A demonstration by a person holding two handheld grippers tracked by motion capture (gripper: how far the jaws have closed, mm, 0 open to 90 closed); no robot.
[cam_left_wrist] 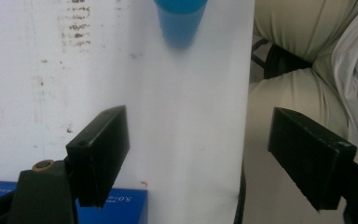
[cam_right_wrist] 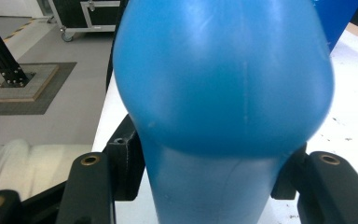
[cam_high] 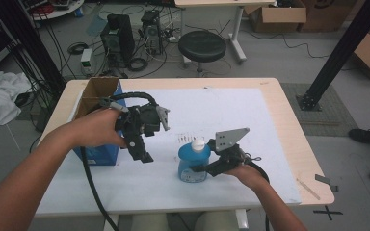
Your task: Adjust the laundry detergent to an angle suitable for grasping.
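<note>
Clearly, the blue bottle [cam_high: 192, 163] is smooth, glossy plastic with a rounded shoulder, a narrower waist and a white cap; it stands upright on the white sheet [cam_high: 231, 115] near the table's 6 o'clock edge. The right gripper [cam_high: 203, 168] comes in from the bottle's 3 o'clock, its black jaws pressed against both sides of the waist, the hand low behind it. At the bottle's 10 o'clock, the left gripper [cam_high: 142, 154] hangs above the sheet, tilted downward, its matte black jaws spread wide with nothing between them. A blue cardboard box [cam_high: 99, 103], top open, sits under the left hand [cam_high: 99, 127].
</note>
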